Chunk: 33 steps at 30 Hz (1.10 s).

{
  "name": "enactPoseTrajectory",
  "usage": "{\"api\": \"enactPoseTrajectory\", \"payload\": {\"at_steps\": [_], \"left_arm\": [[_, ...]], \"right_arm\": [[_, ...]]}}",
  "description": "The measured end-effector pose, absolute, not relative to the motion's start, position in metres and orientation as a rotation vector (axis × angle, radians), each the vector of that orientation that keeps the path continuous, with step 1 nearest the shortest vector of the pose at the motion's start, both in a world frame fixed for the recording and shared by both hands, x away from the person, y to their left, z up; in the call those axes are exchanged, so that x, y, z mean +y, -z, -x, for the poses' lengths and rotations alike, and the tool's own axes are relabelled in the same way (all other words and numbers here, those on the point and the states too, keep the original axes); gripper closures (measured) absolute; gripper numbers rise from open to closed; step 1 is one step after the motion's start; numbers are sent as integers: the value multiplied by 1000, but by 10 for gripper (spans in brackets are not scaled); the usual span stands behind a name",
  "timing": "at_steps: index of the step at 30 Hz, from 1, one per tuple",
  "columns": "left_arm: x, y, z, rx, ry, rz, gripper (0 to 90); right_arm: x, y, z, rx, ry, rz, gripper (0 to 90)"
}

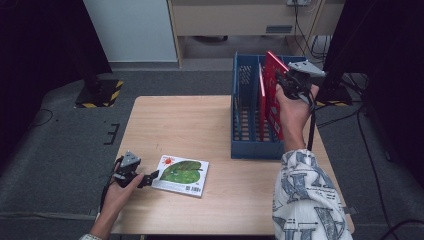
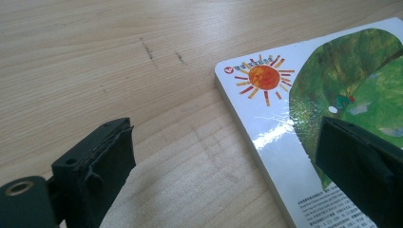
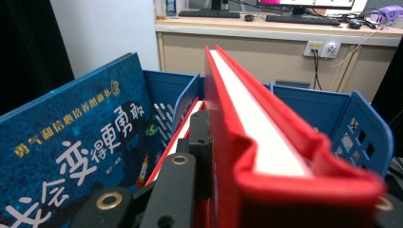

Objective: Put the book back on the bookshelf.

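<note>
Between the right gripper's (image 1: 284,80) jaws, at the far right of the table (image 1: 175,120): a red book (image 1: 273,85), clamped near its upper corner and held tilted over the blue file rack (image 1: 245,145). Jaws nearly together on the cover. In the right gripper view the book runs away from the camera, red cover edges (image 3: 266,142) on both sides of a white page block; its near corner is blurred and hides the jaw on that side. Only one black jaw reads clearly, pressed flat to the cover. Whether the book's lower edge rests in the rack or hangs above it cannot be told; the hand (image 1: 292,112) covers that part in the high view.

Left of that jaw, a dark blue picture book (image 3: 71,156) with white and yellow characters leans in the next compartment, its lower part cut off by the frame. A second thin red spine (image 1: 262,107) stands just beside the held book, in the rack.

Left gripper (image 1: 148,178), near edge of table: jaws apart, nothing pressed. A white board book (image 2: 332,123) with an orange sun and a large green leaf lies flat. One jaw sits over its cover, the other over bare wood beside its edge; contact with the cover is uncertain. The book's far end is cut off in the left gripper view.
</note>
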<state>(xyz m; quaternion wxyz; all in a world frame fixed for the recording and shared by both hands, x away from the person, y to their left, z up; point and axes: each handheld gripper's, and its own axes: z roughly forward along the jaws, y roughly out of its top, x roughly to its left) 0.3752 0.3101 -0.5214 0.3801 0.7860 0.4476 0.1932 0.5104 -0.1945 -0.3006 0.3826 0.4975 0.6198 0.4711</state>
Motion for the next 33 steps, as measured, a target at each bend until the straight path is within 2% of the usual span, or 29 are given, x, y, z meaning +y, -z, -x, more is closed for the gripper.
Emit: {"api": "enactPoseTrajectory", "payload": {"at_steps": [18, 33], "left_arm": [[309, 521, -375, 1142, -490, -2011, 50], [308, 521, -376, 1133, -491, -2018, 49]], "right_arm": [[-187, 324, -530, 1538, -1179, -1295, 796], [-186, 345, -532, 1538, -1168, -1318, 793]]}}
